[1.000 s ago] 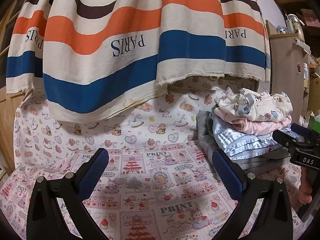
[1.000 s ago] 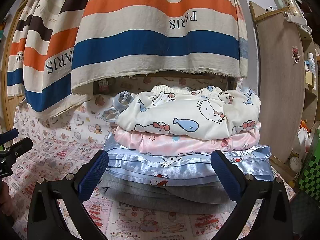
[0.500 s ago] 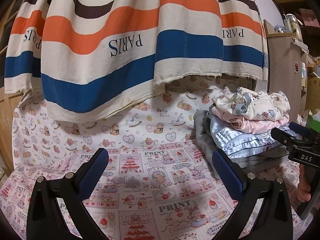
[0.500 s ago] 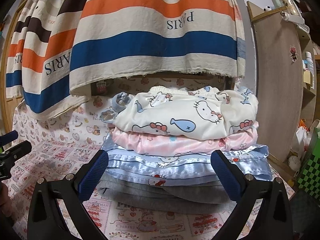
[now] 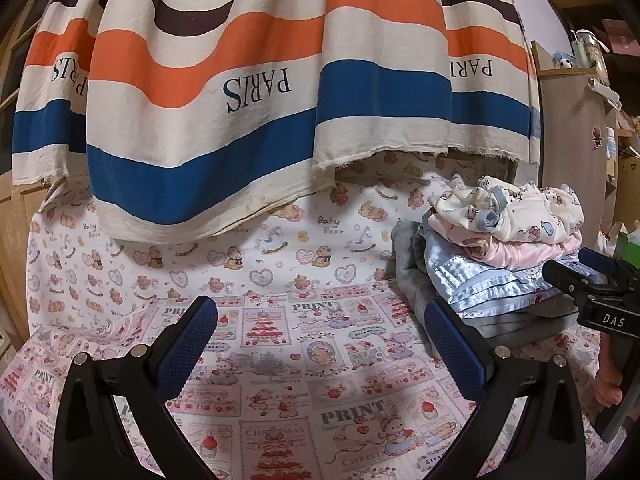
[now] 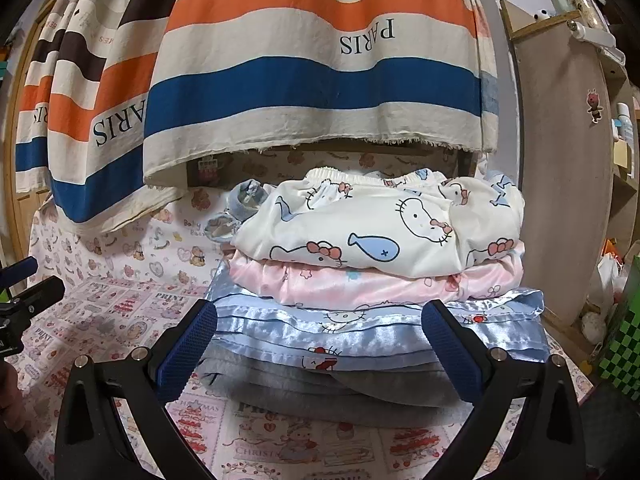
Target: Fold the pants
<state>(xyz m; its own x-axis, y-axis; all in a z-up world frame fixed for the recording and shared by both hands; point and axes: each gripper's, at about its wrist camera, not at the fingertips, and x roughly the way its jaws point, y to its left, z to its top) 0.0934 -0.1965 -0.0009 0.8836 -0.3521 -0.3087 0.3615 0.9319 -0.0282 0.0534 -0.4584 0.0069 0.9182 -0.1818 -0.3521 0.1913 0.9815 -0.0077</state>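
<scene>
1. Left gripper point(image 5: 320, 344): jaws standing wide apart, holding nothing, hovering over the bare middle of the printed bed sheet point(image 5: 280, 364).
2. Right gripper point(image 6: 320, 344): jaws likewise spread wide, gripping nothing, facing the front of the stack of folded clothes point(image 6: 376, 292); blue pads point(image 6: 188, 348) flanking its lower layers without visibly touching them.
3. Stack sitting toward the right edge of the sheet, near the back, close beside the wooden cabinet point(image 6: 568, 184).
4. Layers lying one on another, top to bottom: cream cartoon-print pants point(image 6: 384, 224) with elastic waistband turned to the rear; pink satin garment point(image 6: 376, 284); light-blue satin garment point(image 6: 360, 336); grey garment point(image 6: 332, 392) resting directly on the sheet.
5. In the left wrist view, same stack point(image 5: 500, 248) appearing at the right, with the right gripper point(image 5: 592, 280) pointing toward it from the right edge.
6. In the right wrist view, left gripper point(image 6: 28, 284) showing at the left edge, well apart from the stack.
7. Striped cloth point(image 5: 256, 92) lettered "PARIS" hanging down behind, its lower hem draping onto the rear left of the sheet.
</scene>
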